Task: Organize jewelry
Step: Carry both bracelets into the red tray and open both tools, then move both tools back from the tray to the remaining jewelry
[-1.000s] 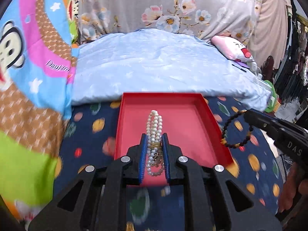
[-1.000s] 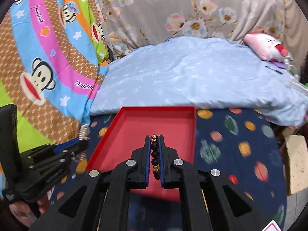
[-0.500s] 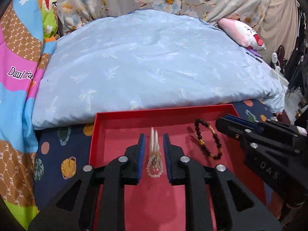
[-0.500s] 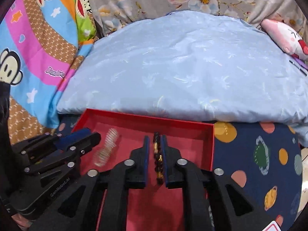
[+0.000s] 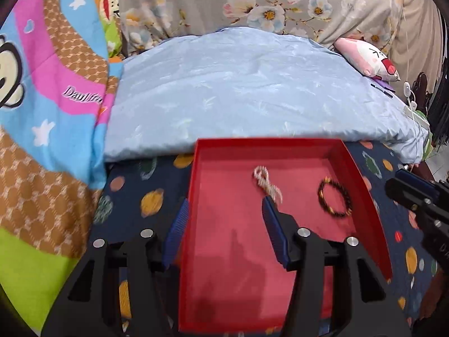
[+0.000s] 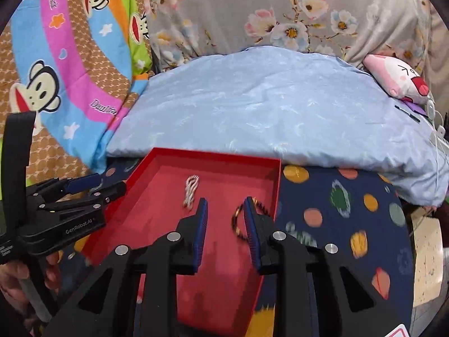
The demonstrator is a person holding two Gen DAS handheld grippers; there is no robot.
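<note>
A red tray (image 5: pixel 193 174) lies on a dark spotted cloth; it also shows in the right wrist view (image 6: pixel 276 185). A white pearl bracelet (image 5: pixel 266 184) lies inside it, also seen in the right wrist view (image 6: pixel 191 186). A dark bead bracelet (image 5: pixel 334 199) lies to its right in the tray, partly behind a finger in the right wrist view (image 6: pixel 238 219). My left gripper (image 5: pixel 224 210) is open and empty over the tray's left edge. My right gripper (image 6: pixel 224 210) is open and empty over the tray's right part.
A light blue pillow (image 5: pixel 247 92) lies behind the tray. A colourful monkey-print blanket (image 5: pixel 50 98) is at the left. A pink plush toy (image 5: pixel 367 61) sits at the far right. The dark spotted cloth (image 6: pixel 350 210) spreads right of the tray.
Both grippers opened and let go of their bracelets, which now lie in the tray. Both grippers drew back and rose a little.
</note>
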